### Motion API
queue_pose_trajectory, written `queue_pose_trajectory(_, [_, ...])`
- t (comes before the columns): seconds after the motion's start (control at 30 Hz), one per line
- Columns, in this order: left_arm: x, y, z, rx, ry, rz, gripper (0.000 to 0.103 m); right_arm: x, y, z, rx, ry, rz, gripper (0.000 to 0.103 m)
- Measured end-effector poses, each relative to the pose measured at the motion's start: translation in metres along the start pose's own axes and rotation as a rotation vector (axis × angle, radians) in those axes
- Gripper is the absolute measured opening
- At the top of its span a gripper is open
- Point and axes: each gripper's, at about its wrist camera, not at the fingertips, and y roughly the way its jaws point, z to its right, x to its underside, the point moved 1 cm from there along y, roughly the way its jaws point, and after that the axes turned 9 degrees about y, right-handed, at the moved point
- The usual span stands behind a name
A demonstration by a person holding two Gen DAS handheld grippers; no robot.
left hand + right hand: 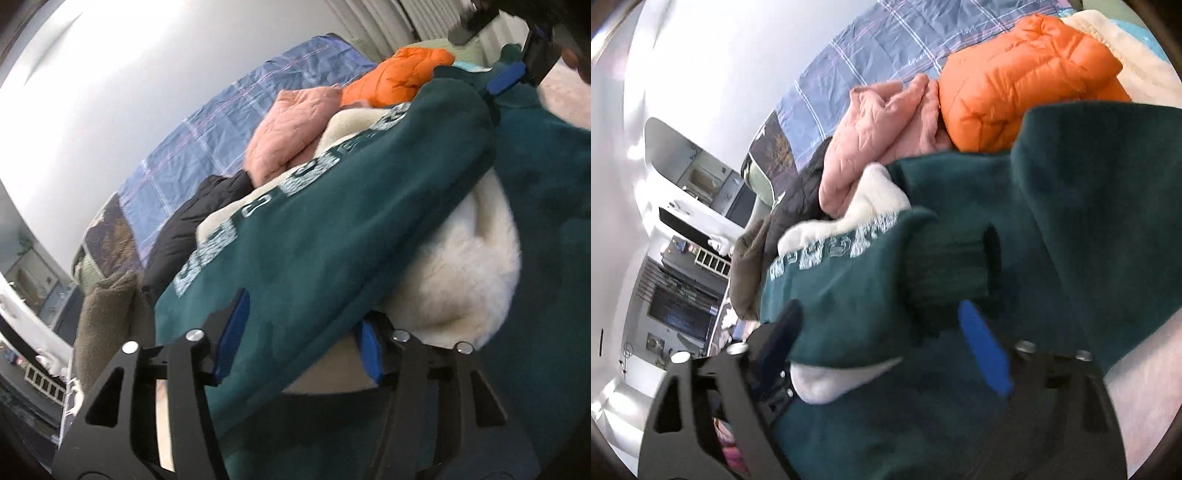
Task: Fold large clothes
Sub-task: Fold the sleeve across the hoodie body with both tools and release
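1. Green sweatshirt with pale block lettering and a white fleecy lining fills the space straight ahead of both my grippers, bunched up over a pile of other clothes.
2. My left gripper has its blue-padded fingers on either side of a thick fold of the sweatshirt; the cloth sits between them, and they look pinched on it.
3. My right gripper likewise has green cloth and a bit of white lining between its jaws, the blue pad on the right side pressed against the fabric. A ribbed cuff lies just beyond its fingertips.
4. In the left wrist view my right gripper shows far ahead and to the right, gripping the far end of the same fold.
5. Beyond the sweatshirt lie a pink quilted garment, an orange puffer jacket and a black jacket, touching one another.
6. All of it rests on a blue checked bedspread.
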Motion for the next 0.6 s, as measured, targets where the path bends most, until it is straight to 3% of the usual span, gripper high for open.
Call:
queue_pose_trajectory(0.03, [0.000, 0.003, 0.000, -0.011, 0.001, -0.014, 0.057, -0.005, 0.007, 0.003, 0.034, 0.011, -0.012, 0.087])
queue_pose_trajectory(0.07, [0.001, 0.006, 0.000, -0.020, -0.005, -0.030, 0.052, -0.007, 0.016, 0.004, 0.058, 0.016, -0.021, 0.071])
queue_pose_trajectory(0.1, [0.001, 0.008, -0.002, -0.025, -0.011, -0.038, 0.037, -0.007, 0.028, 0.002, 0.050, 0.021, -0.057, 0.023])
queue_pose_trajectory(0.13, [0.001, 0.008, -0.003, -0.030, -0.011, -0.042, 0.022, -0.009, 0.028, -0.002, 0.030, 0.033, -0.061, 0.015])
queue_pose_trajectory(0.27, [0.004, 0.005, -0.029, -0.181, -0.005, -0.082, 0.022, -0.007, 0.002, -0.053, -0.037, -0.150, 0.085, 0.014])
queue_pose_trajectory(0.37, [0.025, 0.017, -0.057, -0.207, -0.087, -0.162, 0.022, 0.003, 0.003, -0.071, -0.003, -0.231, 0.046, 0.016])
queue_pose_trajectory(0.5, [0.053, 0.013, -0.062, -0.029, -0.161, -0.160, 0.031, 0.023, 0.026, -0.038, 0.220, -0.284, 0.038, 0.026])
queue_pose_trajectory(0.6, [0.057, -0.010, -0.063, 0.071, -0.198, -0.115, 0.042, 0.030, 0.020, -0.016, 0.220, -0.269, 0.059, 0.045])
